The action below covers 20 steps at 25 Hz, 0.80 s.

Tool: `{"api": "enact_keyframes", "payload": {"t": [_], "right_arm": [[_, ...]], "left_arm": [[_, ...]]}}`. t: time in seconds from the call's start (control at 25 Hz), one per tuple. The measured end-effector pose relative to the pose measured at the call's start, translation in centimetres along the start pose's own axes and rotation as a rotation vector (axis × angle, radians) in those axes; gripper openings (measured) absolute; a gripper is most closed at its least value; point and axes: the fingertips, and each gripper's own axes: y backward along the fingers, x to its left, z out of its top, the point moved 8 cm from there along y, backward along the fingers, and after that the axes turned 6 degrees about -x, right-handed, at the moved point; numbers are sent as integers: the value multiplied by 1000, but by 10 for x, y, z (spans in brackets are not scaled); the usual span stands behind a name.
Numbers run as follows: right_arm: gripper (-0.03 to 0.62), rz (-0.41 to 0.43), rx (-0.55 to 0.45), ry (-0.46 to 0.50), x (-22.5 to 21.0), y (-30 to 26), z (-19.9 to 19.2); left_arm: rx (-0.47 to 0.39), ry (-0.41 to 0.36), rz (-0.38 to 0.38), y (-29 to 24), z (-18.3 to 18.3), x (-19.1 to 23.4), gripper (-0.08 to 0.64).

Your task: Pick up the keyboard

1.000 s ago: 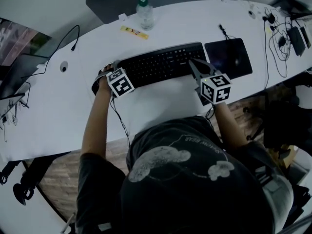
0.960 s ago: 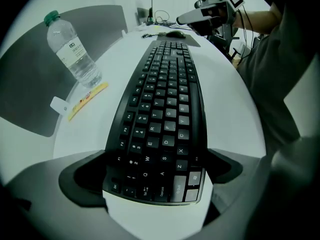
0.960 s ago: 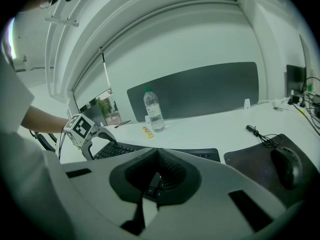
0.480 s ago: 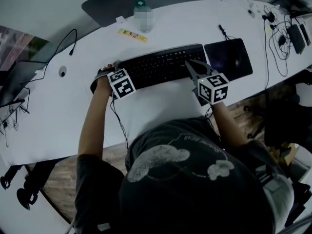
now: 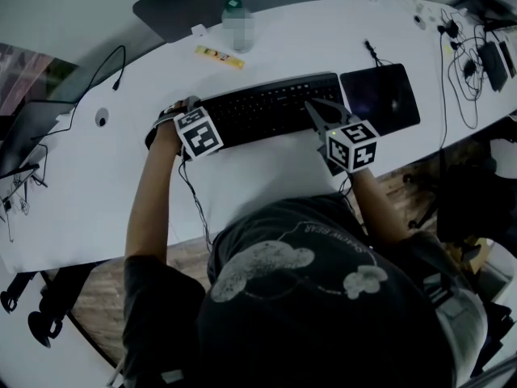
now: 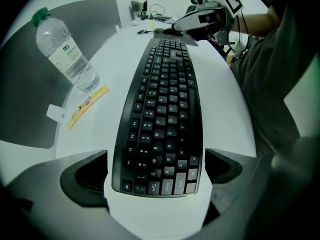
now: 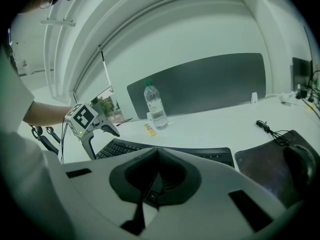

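**One keyboard, two hand-held grippers at its ends**

One white tabletop (image 5: 266, 172) carries everything. One black keyboard (image 5: 266, 107) lies flat near its middle, and one dark mouse pad (image 5: 380, 99) sits just beside the keyboard's right end.

There are two hand-held grippers. The left hand-held gripper (image 6: 156, 159) is released, with one jaw on either side of the keyboard's left end. The right hand-held gripper (image 7: 157, 153) is clenched, jaws together on nothing, and hangs over the right end.

Behind the keyboard stand one bottle (image 6: 67, 51) and, near it, one yellow strip (image 5: 220, 56).
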Motion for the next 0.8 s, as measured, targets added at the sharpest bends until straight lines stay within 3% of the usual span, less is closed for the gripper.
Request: {"api": "enact_keyframes", "payload": {"t": [0.24, 0.32, 0.4, 0.52, 0.8], "right_arm": [[-9, 1, 5, 1, -2, -4, 1], [-9, -3, 9, 0, -4, -5, 1], [-9, -8, 14, 0, -7, -6, 1], [-9, -10, 19, -1, -8, -8, 1], [-9, 6, 26, 18, -4, -18, 7]], "left_arm": [[37, 0, -76, -13, 2, 13, 588], [4, -21, -113, -21, 8, 18, 589], [0, -13, -193, -26, 10, 16, 589], [59, 14, -295, -31, 7, 10, 588], [147, -15, -245, -37, 14, 15, 588]]}}
